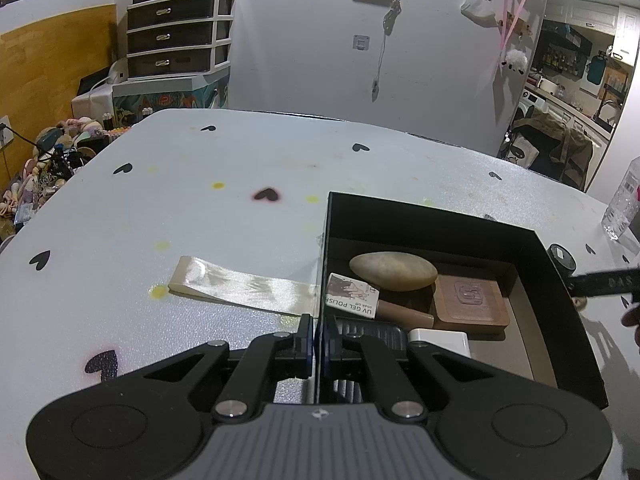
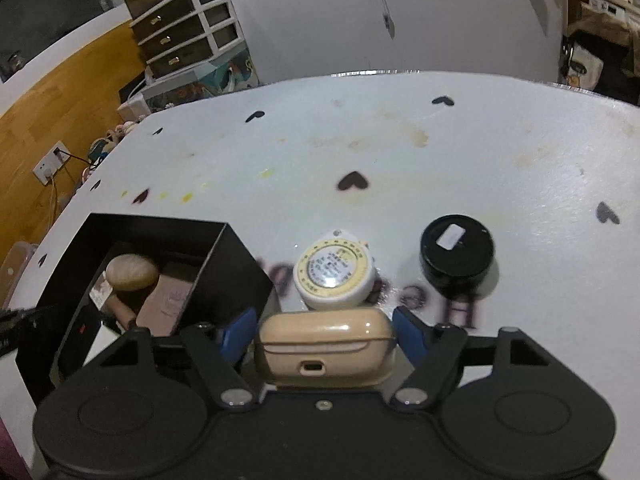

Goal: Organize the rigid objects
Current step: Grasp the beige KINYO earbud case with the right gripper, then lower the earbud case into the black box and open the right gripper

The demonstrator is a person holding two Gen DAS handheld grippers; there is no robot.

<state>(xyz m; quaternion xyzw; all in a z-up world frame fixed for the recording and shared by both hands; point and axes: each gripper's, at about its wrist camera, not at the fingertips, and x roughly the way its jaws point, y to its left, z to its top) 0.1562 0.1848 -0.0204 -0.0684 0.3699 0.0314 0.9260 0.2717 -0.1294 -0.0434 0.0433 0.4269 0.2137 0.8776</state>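
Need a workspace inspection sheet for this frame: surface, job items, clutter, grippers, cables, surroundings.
Surface: white table with black heart marks, yellow stains.
Job's things: black open box holding smooth tan stone, brown wooden block; round white tape measure and black round jar outside.
Clutter: cream ribbon strip, clear plastic bottle.
Grippers: left gripper clamps box wall; right gripper around beige earbud case.
Cables: wall-socket cable.
Surroundings: drawer unit.
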